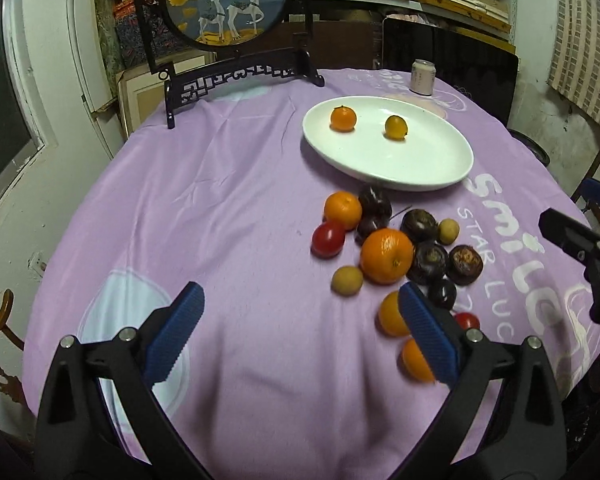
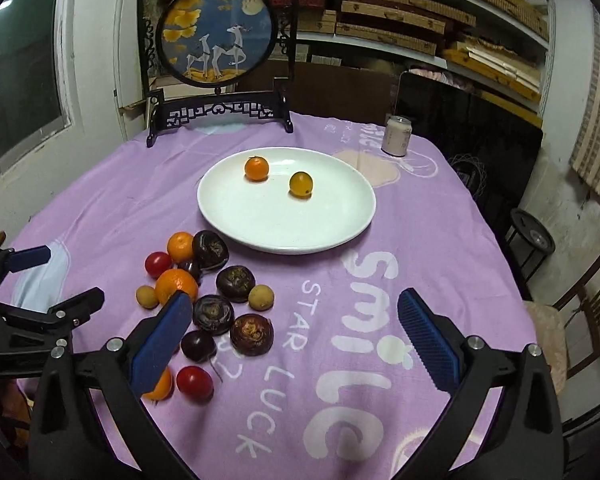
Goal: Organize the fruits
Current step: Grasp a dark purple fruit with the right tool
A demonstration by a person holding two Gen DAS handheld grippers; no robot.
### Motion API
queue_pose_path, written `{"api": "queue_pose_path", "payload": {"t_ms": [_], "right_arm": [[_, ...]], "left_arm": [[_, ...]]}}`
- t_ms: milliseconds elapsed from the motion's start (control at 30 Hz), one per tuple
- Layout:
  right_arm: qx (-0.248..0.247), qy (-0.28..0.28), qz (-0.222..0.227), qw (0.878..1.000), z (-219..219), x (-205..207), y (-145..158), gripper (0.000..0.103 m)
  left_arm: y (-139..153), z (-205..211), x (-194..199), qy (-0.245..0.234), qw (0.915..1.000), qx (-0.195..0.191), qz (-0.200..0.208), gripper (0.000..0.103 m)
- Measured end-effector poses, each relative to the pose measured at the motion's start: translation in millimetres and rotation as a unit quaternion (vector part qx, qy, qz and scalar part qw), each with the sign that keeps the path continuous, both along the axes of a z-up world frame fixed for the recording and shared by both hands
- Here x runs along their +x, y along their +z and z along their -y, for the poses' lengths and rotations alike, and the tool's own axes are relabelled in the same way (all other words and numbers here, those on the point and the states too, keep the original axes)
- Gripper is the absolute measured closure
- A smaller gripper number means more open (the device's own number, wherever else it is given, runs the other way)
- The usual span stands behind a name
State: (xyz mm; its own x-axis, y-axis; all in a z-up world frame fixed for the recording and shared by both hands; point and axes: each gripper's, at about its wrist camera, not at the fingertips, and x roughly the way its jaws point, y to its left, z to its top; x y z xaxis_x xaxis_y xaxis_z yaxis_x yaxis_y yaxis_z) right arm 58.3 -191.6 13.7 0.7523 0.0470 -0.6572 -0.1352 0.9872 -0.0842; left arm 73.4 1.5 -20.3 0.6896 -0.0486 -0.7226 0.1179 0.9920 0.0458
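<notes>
A white plate holds a small orange and a yellow-orange fruit. In front of it a loose pile lies on the purple cloth: a large orange, small oranges, red tomatoes, dark water chestnuts and pale longans. My left gripper is open and empty, left of the pile's near end. My right gripper is open and empty, its left finger over the pile's near edge.
A pale drink can stands behind the plate. A dark framed round deer picture stands at the table's far edge. Wooden chairs are at the right, shelves with boxes behind.
</notes>
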Motion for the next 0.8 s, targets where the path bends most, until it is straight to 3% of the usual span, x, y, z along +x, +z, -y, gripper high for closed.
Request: {"api": "queue_pose_path", "payload": {"t_ms": [233,367,433,567,633,667,700,800], "right_arm": [[-0.009,0.011,-0.062,0.998,1.5,1.3,-50.7,0.001],[0.006,0.018,-0.069,0.997,4.0,10.9,-66.7,0.002],[0.012,0.031,-0.084,0.996,3.0,19.0,-75.0,0.015],[0.022,0.054,-0.108,0.992,-1.7,35.5,-89.5,0.025],[0.025,0.068,-0.118,0.99,-7.8,44.9,-97.4,0.035],[0.027,0.08,-0.111,0.99,-11.1,46.7,-95.9,0.045],[0.026,0.097,-0.111,0.989,-15.5,47.9,-93.5,0.063],[0.023,0.102,-0.114,0.988,-15.3,44.5,-87.5,0.063]], "left_arm": [[-13.0,-4.9,-9.2,0.0,0.9998,0.001,-0.022,0.004],[-21.8,-8.0,-9.2,0.006,0.9994,0.005,-0.035,0.004],[-26.4,-8.5,-10.1,0.006,0.9991,0.006,-0.043,0.004],[-34.8,-7.1,-14.6,-0.003,0.9982,-0.003,-0.06,0.004],[-37.1,-4.0,-16.3,-0.007,0.9979,-0.004,-0.065,0.004],[-37.9,-1.7,-17.2,-0.01,0.9977,-0.004,-0.067,0.004],[-38.2,0.3,-17.9,-0.011,0.9976,-0.004,-0.068,0.004],[-38.0,6.7,-20.4,-0.019,0.9971,-0.007,-0.074,0.004]]}}
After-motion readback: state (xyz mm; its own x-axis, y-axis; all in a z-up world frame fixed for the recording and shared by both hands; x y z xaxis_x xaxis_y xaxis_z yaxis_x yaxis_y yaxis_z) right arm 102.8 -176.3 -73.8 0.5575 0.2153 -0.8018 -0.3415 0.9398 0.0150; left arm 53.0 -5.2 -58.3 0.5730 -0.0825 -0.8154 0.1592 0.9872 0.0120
